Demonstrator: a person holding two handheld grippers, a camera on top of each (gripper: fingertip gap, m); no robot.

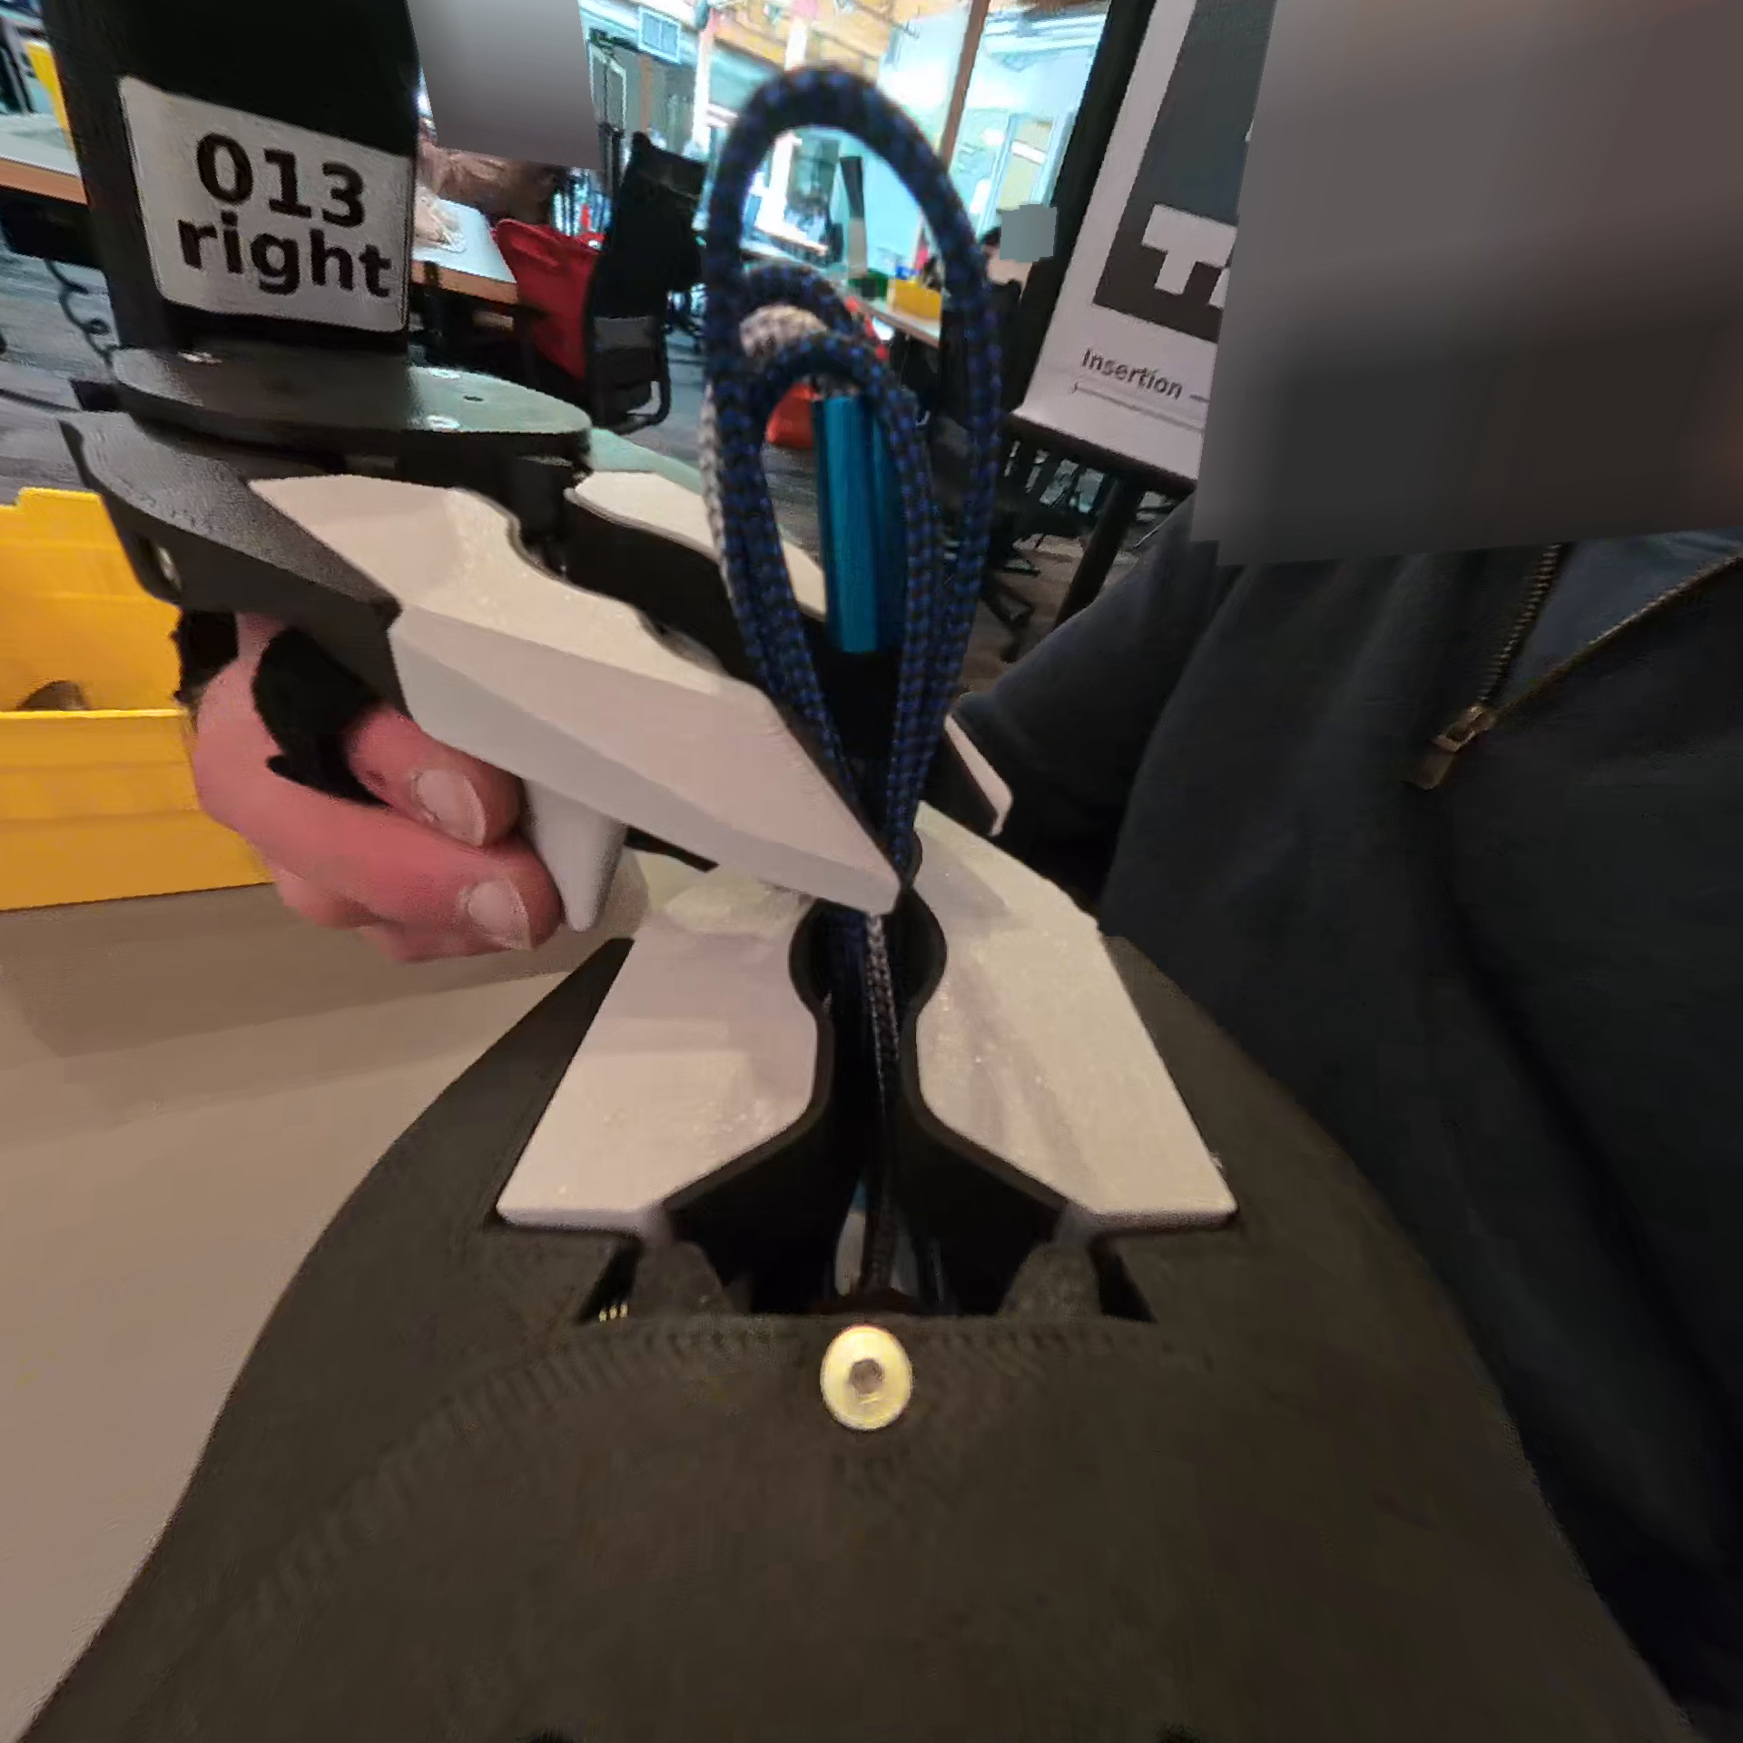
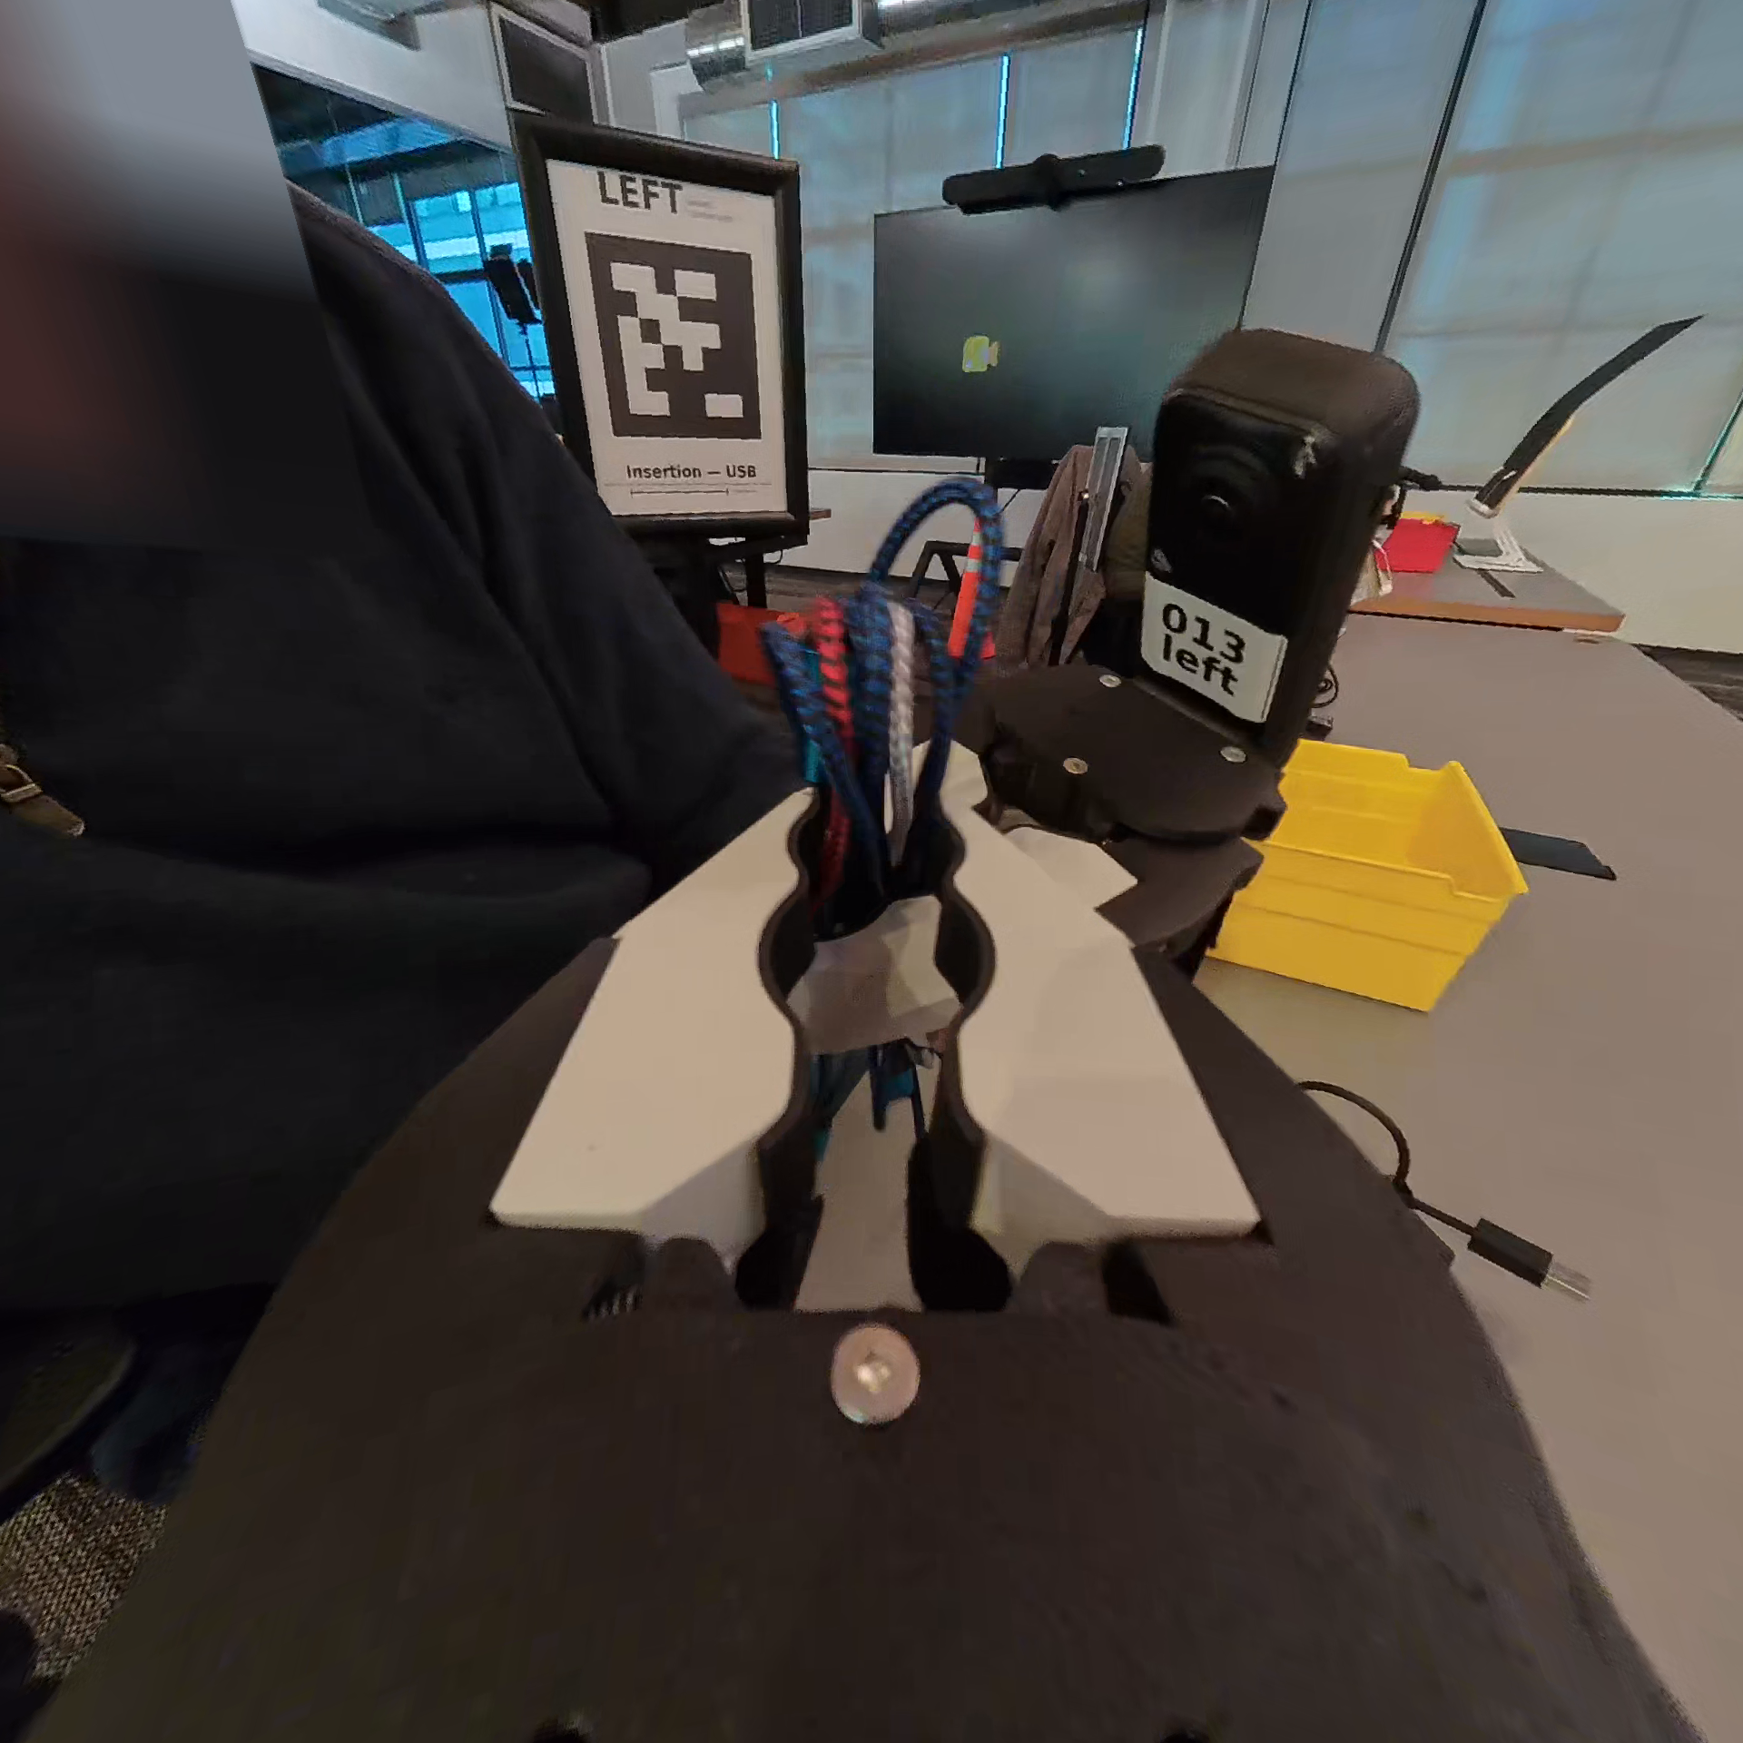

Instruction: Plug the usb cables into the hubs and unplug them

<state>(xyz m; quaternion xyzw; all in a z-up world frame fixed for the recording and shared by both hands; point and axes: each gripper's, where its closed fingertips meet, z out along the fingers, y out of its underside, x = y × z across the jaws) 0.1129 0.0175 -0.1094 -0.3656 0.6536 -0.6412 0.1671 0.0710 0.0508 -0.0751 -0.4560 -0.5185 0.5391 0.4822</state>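
At nine o'clock in the left wrist view a yellow bin point(image 1: 85, 698) sits on the grey desk point(image 1: 189, 1085), and just right of it a hand point(image 1: 377, 830) squeezes the trigger of the right claw point(image 1: 901, 872), which reaches in from ten o'clock. Its white tips meet the left claw point(image 1: 872, 953) at the frame's centre. Between both sets of jaws runs a bundle of braided cables point(image 1: 830, 396), blue-black with a pale strand, looping upward toward twelve o'clock. Both claws are closed down to a narrow gap, pinching this bundle. A teal connector sleeve point(image 1: 854, 519) hangs inside the loop, and at three o'clock is the person's dark jacket point(image 1: 1415, 943).

In the right wrist view the jacket fills nine o'clock; at centre the bundle, now showing a red strand too, stands up from the right claw point(image 2: 872, 830), with the left claw point(image 2: 1019, 849) crossing in from two o'clock. At four o'clock a loose black cable with a USB plug point(image 2: 1537, 1269) lies on the desk, well apart.

No hub is visible. The bundle's long axis runs upright, along both claws' reach, and they grip it at nearly one point; I judge the next move needs one strand separated out, and neither claw is clearly nearer to that
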